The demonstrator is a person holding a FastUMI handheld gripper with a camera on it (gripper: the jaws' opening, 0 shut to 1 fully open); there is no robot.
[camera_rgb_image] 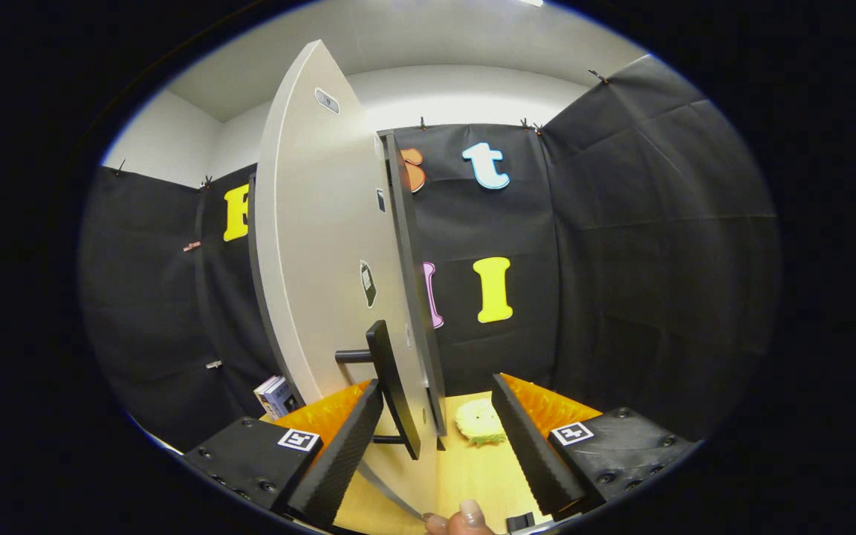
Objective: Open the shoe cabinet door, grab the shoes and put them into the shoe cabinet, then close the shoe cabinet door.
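Note:
The shoe cabinet door (pixel 324 260), a tall pale panel, stands swung open edge-on just ahead of me. Its dark bar handle (pixel 391 386) sits between my fingers, close to the left finger (pixel 342 453); the right finger (pixel 528 446) is well apart from it. My gripper (pixel 435 449) is open, with nothing pressed between the fingers. A pale yellow fluffy shoe (pixel 481 423) lies on the wooden table (pixel 472 475), beyond the fingers and right of the door's edge. The inside of the cabinet is hidden behind the door.
A small box (pixel 276 395) stands on the table left of the door. A person's fingertips (pixel 461 518) show at the bottom, near the door's lower edge. Black cloth walls close the booth behind and to the right.

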